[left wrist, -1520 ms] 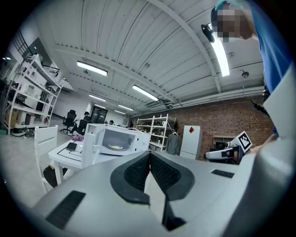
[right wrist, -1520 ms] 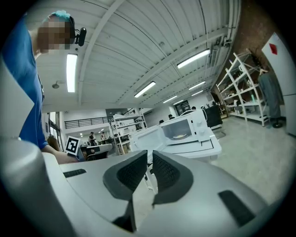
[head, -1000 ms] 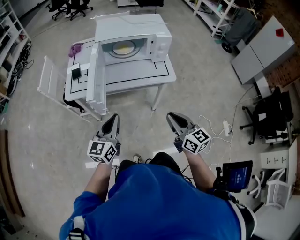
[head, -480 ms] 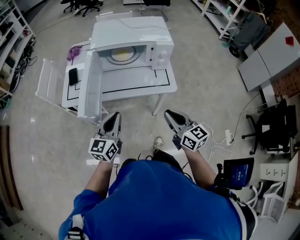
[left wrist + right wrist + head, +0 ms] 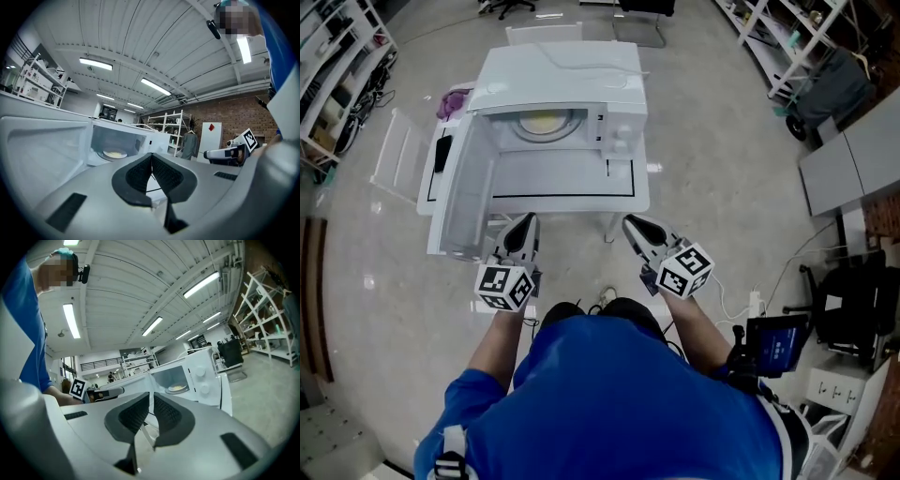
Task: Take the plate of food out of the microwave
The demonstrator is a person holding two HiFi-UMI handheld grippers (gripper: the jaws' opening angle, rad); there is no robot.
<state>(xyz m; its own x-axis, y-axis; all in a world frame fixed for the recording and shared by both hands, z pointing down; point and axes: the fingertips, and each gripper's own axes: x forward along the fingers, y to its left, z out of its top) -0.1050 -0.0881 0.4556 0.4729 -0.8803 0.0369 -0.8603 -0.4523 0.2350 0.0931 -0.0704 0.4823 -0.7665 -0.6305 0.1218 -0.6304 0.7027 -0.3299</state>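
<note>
A white microwave [image 5: 562,94] stands on a white table [image 5: 572,192], its door [image 5: 461,202] swung wide open to the left. Inside, on the turntable, lies a plate of yellow food [image 5: 546,122], also visible as the plate [image 5: 115,153] in the left gripper view and the plate [image 5: 176,388] in the right gripper view. My left gripper [image 5: 522,234] and right gripper [image 5: 636,232] hover side by side before the table's near edge, well short of the microwave. Both are shut with nothing between the pads.
A purple object [image 5: 453,98] and a black device [image 5: 442,153] lie on the table left of the microwave. A white rack [image 5: 394,155] stands on the floor at the left. Shelving lines both sides; a tablet [image 5: 773,345] and cables sit at the lower right.
The person has stepped closer to the table, so the microwave and its open door now lie just ahead of both grippers. The jaws have stayed shut.
</note>
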